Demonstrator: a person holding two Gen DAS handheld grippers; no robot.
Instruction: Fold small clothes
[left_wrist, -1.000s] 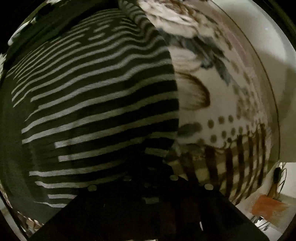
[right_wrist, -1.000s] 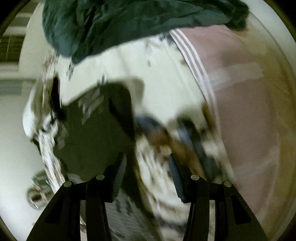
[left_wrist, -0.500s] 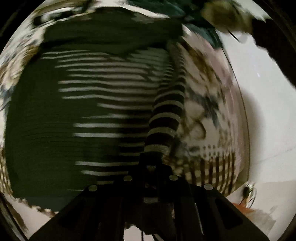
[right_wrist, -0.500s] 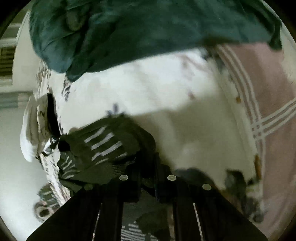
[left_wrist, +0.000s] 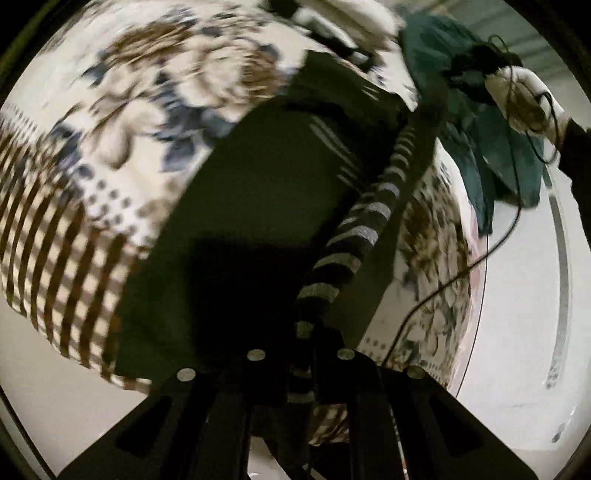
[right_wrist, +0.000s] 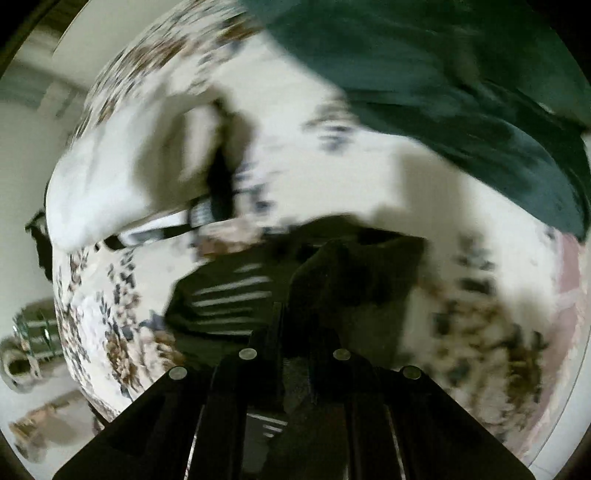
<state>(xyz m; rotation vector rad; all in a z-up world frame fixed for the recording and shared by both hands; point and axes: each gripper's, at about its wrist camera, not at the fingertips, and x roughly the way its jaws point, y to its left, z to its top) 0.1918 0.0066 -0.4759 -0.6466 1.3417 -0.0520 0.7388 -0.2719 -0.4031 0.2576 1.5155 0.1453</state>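
Floral bedspread (left_wrist: 155, 85) lay under both tools | left gripper (left_wrist: 301, 373) was clenched on striped garment (left_wrist: 354, 236), taut strip running up-right from jaws toward gloved right hand (left_wrist: 524, 96) | right gripper (right_wrist: 295, 369) was clamped on same dark cloth, bunched directly ahead | long axis spanned tool to tool | teal cloth (right_wrist: 461, 81) beyond.

Bed cover (left_wrist: 155, 85): cream w/ brown and blue-grey floral print, dotted band, then brown-striped border at near left edge. Same cover (right_wrist: 332, 177) in right wrist view, blurred. Pale floor (left_wrist: 517, 332) to the right of bed, whitish, smooth. Pink striped sheet (right_wrist: 569, 295) at far right edge, partly seen. Wall (right_wrist: 33, 155) pale, left side; slatted or paneled area above it, too blurred to tell. Wire basket-like item (right_wrist: 33, 332) low left on floor, indistinct. Light dim, warm; soft shadows across cover.
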